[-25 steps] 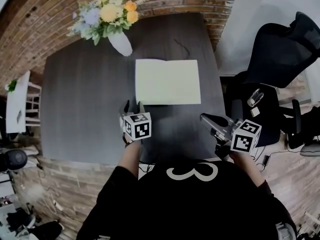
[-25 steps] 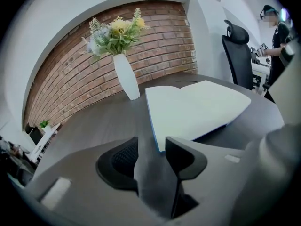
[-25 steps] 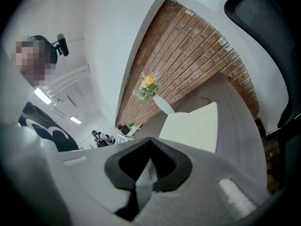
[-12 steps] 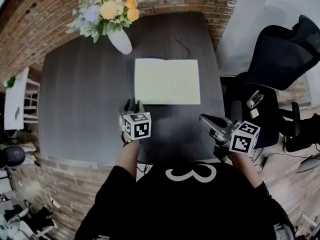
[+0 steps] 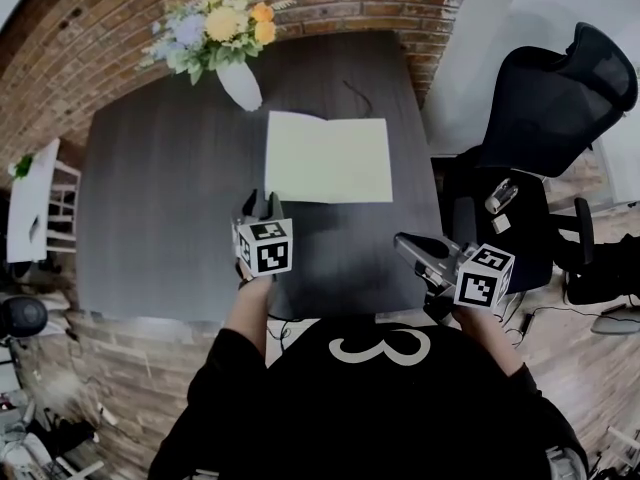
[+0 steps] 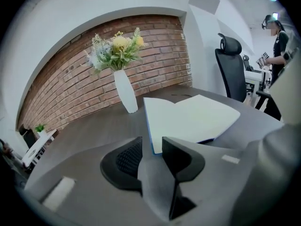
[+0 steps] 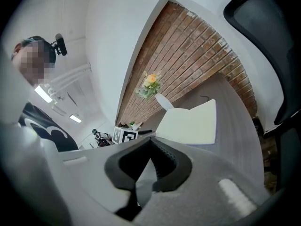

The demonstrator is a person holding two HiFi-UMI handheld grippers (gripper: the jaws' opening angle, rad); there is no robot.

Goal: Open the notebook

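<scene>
The notebook [image 5: 328,158] lies open and flat on the dark table [image 5: 160,198], pale pages up. It also shows in the left gripper view [image 6: 193,119] and the right gripper view [image 7: 190,124]. My left gripper [image 5: 262,204] hovers at the notebook's near left corner. Its jaws are closing with a gap still between them [image 6: 151,145]; the page corner shows beyond the gap and the pads press on nothing. My right gripper [image 5: 402,240] hangs off the table's near right corner, well away from the notebook, its tips together and empty [image 7: 151,142].
A white vase of flowers [image 5: 240,83] stands at the table's far side, left of the notebook. A thin cable [image 5: 358,96] lies beyond the notebook. A black office chair [image 5: 545,108] stands right of the table. A white side table [image 5: 30,203] is at the far left.
My left gripper has lifted a little at the notebook's near left corner. The notebook stays open and flat, and the right gripper has kept still.
</scene>
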